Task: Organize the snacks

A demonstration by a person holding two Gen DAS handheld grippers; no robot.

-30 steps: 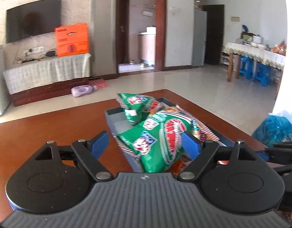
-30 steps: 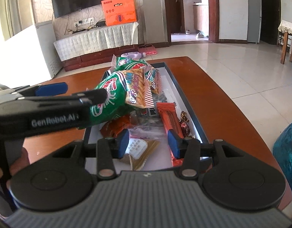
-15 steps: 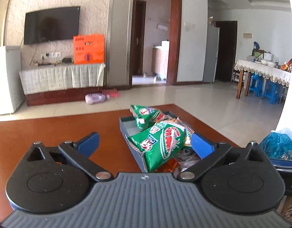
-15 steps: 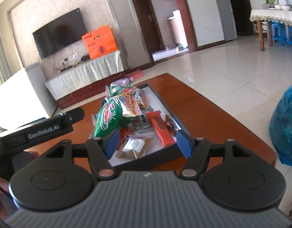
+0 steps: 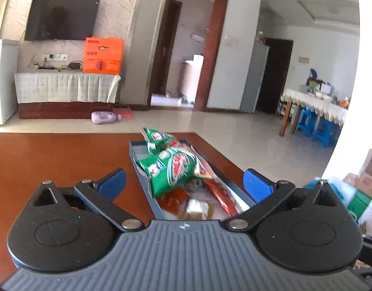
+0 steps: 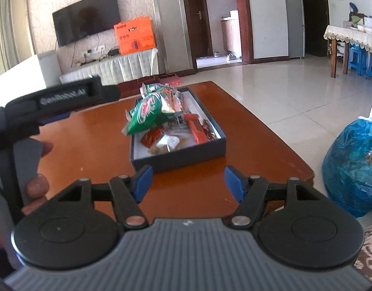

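Two grippers' fingers spread wide, gripping nothing, snack-filled box (image 6: 181, 155) on wooden table (image 6: 93, 140), blue bag (image 6: 353, 167) beside.

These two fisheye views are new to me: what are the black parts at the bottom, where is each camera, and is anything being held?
Each camera sits on a hand-held two-finger gripper, looking forward along its blue-tipped fingers. One view shows the left gripper, the other the right gripper. Both are open and hold nothing. Ahead, on the brown table, stands a dark box filled with snacks: green bags, a red bar and small wrapped pieces. The black device at the right view's left edge is the left gripper seen from the side.
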